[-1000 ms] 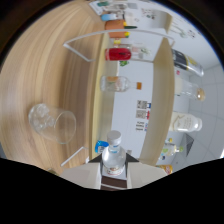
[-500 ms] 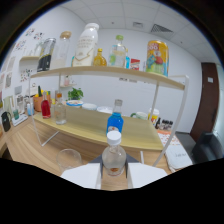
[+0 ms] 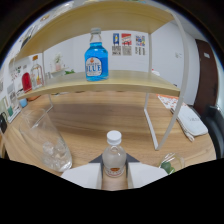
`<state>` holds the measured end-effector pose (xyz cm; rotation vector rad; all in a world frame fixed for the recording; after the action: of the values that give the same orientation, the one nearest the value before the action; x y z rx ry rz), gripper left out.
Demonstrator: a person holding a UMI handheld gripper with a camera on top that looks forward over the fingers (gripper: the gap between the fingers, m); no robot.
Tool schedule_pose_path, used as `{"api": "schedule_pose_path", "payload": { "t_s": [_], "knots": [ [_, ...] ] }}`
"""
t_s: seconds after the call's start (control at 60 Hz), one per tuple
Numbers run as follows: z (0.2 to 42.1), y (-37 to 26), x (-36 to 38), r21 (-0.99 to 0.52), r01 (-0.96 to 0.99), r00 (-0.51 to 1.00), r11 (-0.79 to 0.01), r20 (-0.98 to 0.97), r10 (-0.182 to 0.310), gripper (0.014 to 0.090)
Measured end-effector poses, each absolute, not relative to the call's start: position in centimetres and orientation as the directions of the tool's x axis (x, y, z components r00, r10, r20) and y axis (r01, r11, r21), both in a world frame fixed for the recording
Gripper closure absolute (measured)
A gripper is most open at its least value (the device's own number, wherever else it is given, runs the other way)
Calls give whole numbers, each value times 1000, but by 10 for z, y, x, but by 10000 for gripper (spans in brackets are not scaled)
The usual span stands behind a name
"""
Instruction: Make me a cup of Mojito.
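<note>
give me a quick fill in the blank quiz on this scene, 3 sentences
1. The bottle between the gripper fingers has a ____ cap.
2. The bottle standing on the shelf holds a ____ liquid.
3. The empty glass beside the gripper stands on the wooden ____.

Missing words: white; blue; table

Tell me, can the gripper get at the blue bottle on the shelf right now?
Probably not yet. The gripper already holds a small white-capped bottle between its fingers, so it is occupied. The blue bottle stands on the shelf beyond, its front unobstructed.
</note>
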<state>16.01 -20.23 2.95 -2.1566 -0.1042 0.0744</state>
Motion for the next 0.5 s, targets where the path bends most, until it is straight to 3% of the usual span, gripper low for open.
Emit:
{"api": "schedule_pose_path", "payload": {
  "t_s": [0.35, 0.45, 0.5],
  "knots": [
    [18, -214, 165, -814, 69, 996, -576, 23, 86, 676],
    [19, -223, 164, -803, 44, 997, -595, -1, 75, 497],
    [24, -228, 163, -797, 34, 998, -604, -7, 66, 314]
  ]
}}
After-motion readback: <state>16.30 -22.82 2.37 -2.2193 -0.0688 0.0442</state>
